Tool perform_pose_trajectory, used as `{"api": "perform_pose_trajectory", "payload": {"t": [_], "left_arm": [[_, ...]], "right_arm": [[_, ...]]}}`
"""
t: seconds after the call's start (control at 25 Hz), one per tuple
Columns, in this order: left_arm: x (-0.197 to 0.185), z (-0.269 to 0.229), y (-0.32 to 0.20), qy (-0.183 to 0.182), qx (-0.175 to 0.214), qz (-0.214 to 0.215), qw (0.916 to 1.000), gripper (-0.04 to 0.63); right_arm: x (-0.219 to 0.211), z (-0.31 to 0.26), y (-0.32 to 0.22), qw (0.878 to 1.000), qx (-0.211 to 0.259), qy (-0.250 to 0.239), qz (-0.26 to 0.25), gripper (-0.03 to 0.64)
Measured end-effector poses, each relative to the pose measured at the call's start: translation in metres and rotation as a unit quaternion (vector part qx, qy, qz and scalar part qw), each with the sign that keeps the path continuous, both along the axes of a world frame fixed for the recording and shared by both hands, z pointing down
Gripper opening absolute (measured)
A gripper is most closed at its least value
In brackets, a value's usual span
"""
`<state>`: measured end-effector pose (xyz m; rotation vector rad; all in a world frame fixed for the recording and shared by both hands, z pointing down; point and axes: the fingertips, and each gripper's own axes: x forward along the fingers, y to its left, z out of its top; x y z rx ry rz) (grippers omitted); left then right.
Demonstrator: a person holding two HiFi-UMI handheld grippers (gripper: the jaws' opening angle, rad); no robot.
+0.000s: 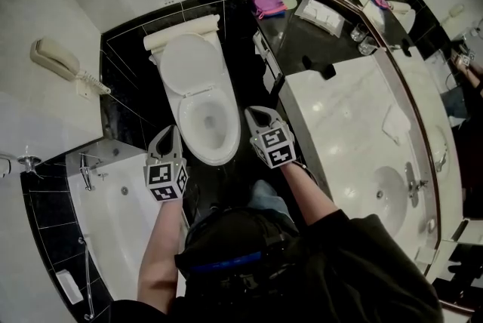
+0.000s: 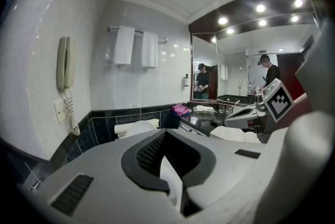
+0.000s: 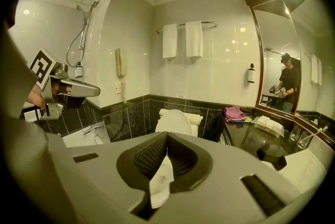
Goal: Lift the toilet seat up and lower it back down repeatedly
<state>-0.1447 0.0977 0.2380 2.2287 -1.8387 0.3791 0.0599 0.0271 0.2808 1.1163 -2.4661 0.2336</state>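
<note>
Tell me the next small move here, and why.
Probably lower the right gripper to the front edge of the seat, which seems to lie down on the bowl. Both that gripper and the left gripper hover shut and empty beside it, and the lid stands open.

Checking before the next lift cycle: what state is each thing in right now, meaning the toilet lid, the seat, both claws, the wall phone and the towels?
Toilet lid: raised upright.
Toilet seat: looks lowered, but I cannot be certain.
Left claw: shut, nothing held.
Right claw: shut, nothing held.
Wall phone: hung up.
Towels: hanging on the wall.
</note>
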Motion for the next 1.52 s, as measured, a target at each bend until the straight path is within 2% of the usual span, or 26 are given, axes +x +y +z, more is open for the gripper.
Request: {"api": "perform_pose_trajectory", "payload": {"t": [0.36, 0.52, 0.6, 0.68, 0.76, 0.96, 1.16, 1.52], "left_arm": [[0.014, 0.01, -0.003, -0.006, 0.002, 0.019, 0.9998, -0.013], [0.022, 0.022, -0.01, -0.013, -0.002, 0.034, 0.9993, -0.013], [0.026, 0.029, -0.016, -0.021, 0.002, 0.042, 0.9989, -0.014], [0.032, 0.038, -0.024, -0.027, 0.002, 0.052, 0.9983, -0.014], [0.039, 0.051, -0.032, -0.031, -0.002, 0.059, 0.9978, -0.013], [0.055, 0.102, -0.052, -0.036, -0.018, 0.069, 0.9968, -0.014], [0.067, 0.167, -0.071, -0.04, -0.035, 0.082, 0.9952, -0.013], [0.055, 0.298, -0.083, -0.045, -0.05, 0.048, 0.9966, -0.013]], "right_arm": [[0.004, 0.012, -0.003, 1.0, -0.012, 0.011, 0.003, 0.018], [0.007, 0.033, -0.01, 0.999, -0.031, 0.022, 0.013, 0.022], [0.005, 0.048, -0.015, 0.999, -0.049, 0.019, 0.013, 0.083], [0.003, 0.066, -0.018, 0.997, -0.07, 0.015, 0.011, 0.092], [0.002, 0.087, -0.022, 0.996, -0.092, 0.014, 0.009, 0.131], [0.005, 0.156, -0.031, 0.99, -0.142, 0.017, 0.013, 0.182], [0.01, 0.257, -0.041, 0.98, -0.195, 0.017, 0.022, 0.207], [0.017, 0.419, -0.051, 0.947, -0.308, -0.051, 0.078, 0.213]]}}
